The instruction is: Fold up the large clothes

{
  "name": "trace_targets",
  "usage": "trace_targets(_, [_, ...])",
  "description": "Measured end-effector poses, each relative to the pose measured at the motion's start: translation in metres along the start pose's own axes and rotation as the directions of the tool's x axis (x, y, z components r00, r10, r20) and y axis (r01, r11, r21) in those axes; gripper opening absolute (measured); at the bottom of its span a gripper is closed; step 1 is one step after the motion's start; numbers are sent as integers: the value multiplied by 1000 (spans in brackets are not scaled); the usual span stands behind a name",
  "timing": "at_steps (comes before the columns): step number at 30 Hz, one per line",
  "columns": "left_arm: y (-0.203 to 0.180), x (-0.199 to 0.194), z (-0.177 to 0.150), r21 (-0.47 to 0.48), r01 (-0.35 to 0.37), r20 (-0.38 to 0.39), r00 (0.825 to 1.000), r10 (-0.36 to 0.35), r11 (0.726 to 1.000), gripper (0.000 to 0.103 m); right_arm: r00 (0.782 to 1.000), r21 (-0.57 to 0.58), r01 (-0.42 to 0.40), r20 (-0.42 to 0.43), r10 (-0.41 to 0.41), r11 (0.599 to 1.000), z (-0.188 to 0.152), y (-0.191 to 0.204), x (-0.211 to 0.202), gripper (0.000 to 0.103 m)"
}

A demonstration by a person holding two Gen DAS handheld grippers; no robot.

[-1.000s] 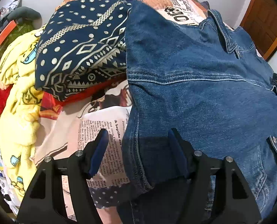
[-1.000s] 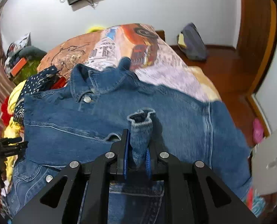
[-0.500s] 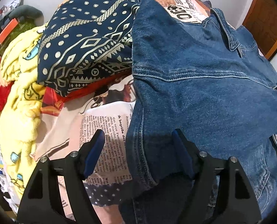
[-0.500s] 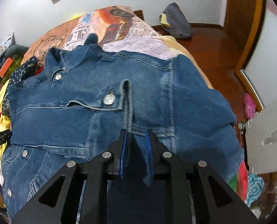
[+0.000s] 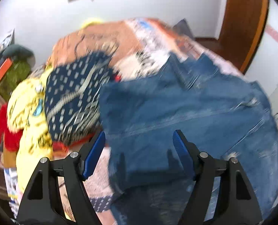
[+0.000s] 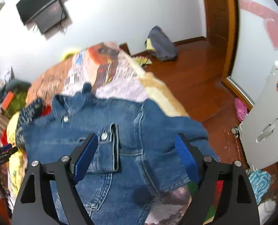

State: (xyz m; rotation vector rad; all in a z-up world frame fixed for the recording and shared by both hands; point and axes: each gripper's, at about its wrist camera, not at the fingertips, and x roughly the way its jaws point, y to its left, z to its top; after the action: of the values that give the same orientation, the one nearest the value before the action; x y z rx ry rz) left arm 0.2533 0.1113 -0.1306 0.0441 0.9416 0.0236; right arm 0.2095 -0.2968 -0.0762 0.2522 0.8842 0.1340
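While spread: one denim jacket, two gaping grippers.

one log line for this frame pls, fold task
left gripper: open, empty | right gripper: open, empty | denim jacket: lying on bed, sleeve folded across front | left view: motion-blurred

Bed with printed orange/newsprint-pattern cover carries everything. Denim jacket lies spread flat on it, directly ahead of and under both sets of jaws, collar at the far side. Left of the left jaws: navy patterned cloth beside the jacket, then yellow printed garment further out, red fabric at the bed's edge. Left view is motion-blurred.
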Motion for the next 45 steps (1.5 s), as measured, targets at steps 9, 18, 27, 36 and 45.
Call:
trace_targets(9, [-58, -4, 32, 24, 120, 68, 990, -122, 992, 85, 998, 172, 30, -58, -20, 985, -25, -58, 11, 83])
trace_targets(18, [-99, 26, 18, 57, 177, -30, 984, -175, 983, 85, 971, 451, -5, -211, 112, 892, -76, -126, 74, 83])
trace_targets(27, [-91, 33, 9, 36, 151, -58, 987, -148, 988, 85, 980, 595, -13, -151, 128, 804, -74, -155, 108, 69])
trace_targets(36, [-78, 32, 4, 3, 148, -59, 987, -147, 989, 85, 992, 530, 72, -126, -5, 845, -53, -143, 89, 14])
trace_targets(45, [-80, 19, -1, 39, 142, -23, 990, -141, 989, 85, 996, 306, -57, 86, 31, 950, 10, -69, 15, 10])
